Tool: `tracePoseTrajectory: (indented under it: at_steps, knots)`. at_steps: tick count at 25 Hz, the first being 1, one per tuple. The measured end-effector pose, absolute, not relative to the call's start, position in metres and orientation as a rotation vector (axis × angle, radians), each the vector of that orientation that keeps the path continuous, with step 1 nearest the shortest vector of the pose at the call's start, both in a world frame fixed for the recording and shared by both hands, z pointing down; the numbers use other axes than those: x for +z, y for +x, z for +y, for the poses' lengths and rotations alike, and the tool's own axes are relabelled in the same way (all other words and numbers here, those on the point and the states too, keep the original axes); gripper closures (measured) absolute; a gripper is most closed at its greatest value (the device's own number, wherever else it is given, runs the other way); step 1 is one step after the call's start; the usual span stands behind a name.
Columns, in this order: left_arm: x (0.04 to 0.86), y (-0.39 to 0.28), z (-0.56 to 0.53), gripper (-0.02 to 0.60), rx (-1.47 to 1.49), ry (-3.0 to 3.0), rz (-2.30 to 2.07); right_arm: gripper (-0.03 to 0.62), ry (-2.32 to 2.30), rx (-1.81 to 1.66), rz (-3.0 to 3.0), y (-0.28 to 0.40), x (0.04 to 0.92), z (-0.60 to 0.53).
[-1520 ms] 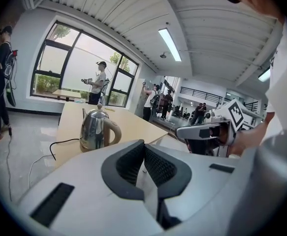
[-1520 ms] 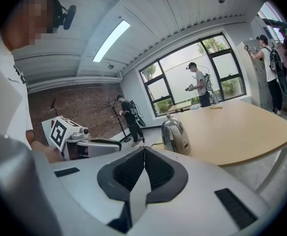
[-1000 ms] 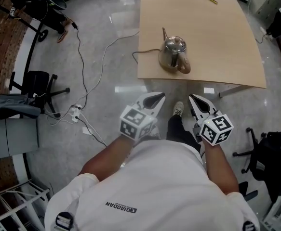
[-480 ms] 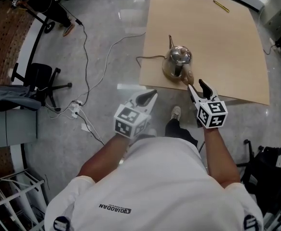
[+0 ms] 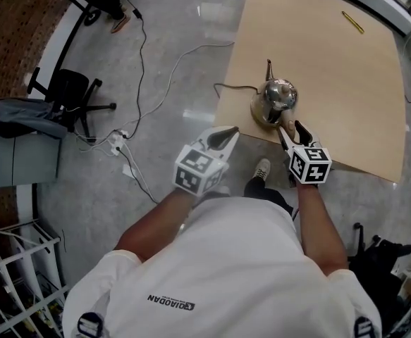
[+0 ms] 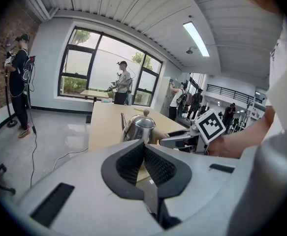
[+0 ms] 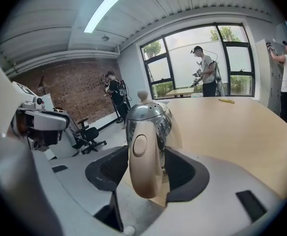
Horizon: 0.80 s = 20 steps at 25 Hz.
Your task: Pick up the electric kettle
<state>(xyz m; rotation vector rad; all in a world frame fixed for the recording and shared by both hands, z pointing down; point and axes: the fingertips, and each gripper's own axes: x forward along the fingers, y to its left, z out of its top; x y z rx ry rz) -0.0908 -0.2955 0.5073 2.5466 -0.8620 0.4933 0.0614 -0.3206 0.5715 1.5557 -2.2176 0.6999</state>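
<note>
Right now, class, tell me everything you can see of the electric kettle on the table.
The electric kettle is a rounded, shiny steel pot with a knobbed lid, a thin curved spout and a tan, plastic-looking handle. It stands upright near the front edge of the wooden table, its cord trailing off the left edge. The handle faces the right gripper and stands between its opening jaws, with the pads not visibly pressing on it.
</note>
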Motion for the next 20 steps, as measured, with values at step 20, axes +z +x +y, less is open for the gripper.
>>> tracePoseTrajectory:
  at_steps: [20]
  knots:
    - [0.514,-0.101,-0.301,0.586,0.473,2.475,-0.935,0.45,1.559,0.538,-2.136,0.065,0.589,-0.344]
